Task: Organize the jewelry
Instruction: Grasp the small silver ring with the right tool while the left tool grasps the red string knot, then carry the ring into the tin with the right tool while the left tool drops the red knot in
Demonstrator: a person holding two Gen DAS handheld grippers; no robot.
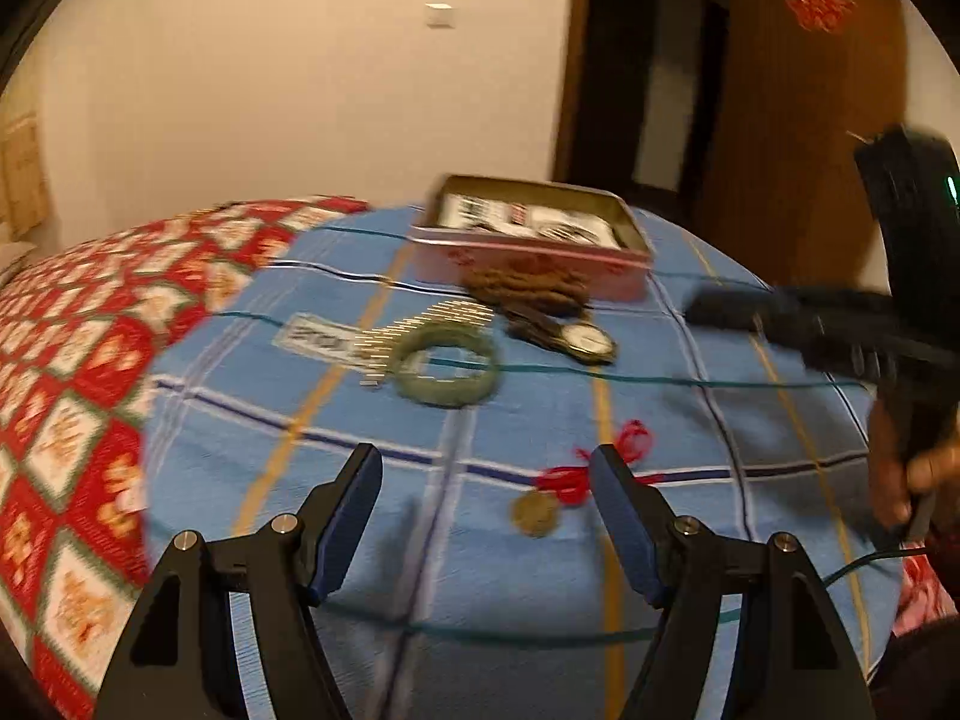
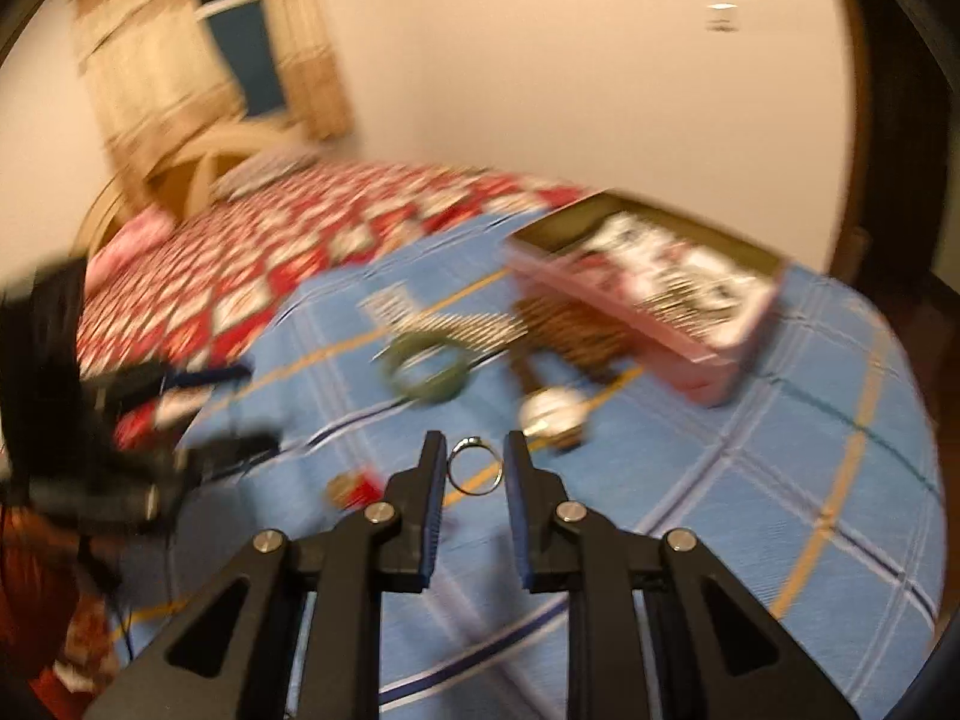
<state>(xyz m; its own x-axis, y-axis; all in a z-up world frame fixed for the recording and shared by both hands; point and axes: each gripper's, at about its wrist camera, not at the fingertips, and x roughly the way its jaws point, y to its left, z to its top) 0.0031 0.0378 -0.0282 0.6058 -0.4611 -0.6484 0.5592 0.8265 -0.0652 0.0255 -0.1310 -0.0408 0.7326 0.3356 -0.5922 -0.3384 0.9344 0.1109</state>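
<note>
On a blue plaid cloth (image 1: 360, 540) lie a green bangle (image 1: 445, 365), a silver chain (image 1: 420, 330), a wristwatch (image 1: 585, 341), a brown bead string (image 1: 528, 285) and a gold coin charm with red cord (image 1: 537, 513). A pink tin box (image 1: 534, 240) stands open behind them. My left gripper (image 1: 486, 465) is open above the cloth, the charm beside its right finger. My right gripper (image 2: 474, 450) is closed on a thin silver ring (image 2: 474, 468), held between its fingers above the cloth. The bangle (image 2: 427, 373), watch (image 2: 555, 414) and tin (image 2: 648, 300) show blurred beyond it.
A red patterned bedspread (image 1: 78, 390) lies to the left of the blue cloth. A wall, a wooden door (image 1: 798, 120) and a curtained window (image 2: 228, 42) stand behind. The other gripper appears at each view's side (image 1: 840, 330).
</note>
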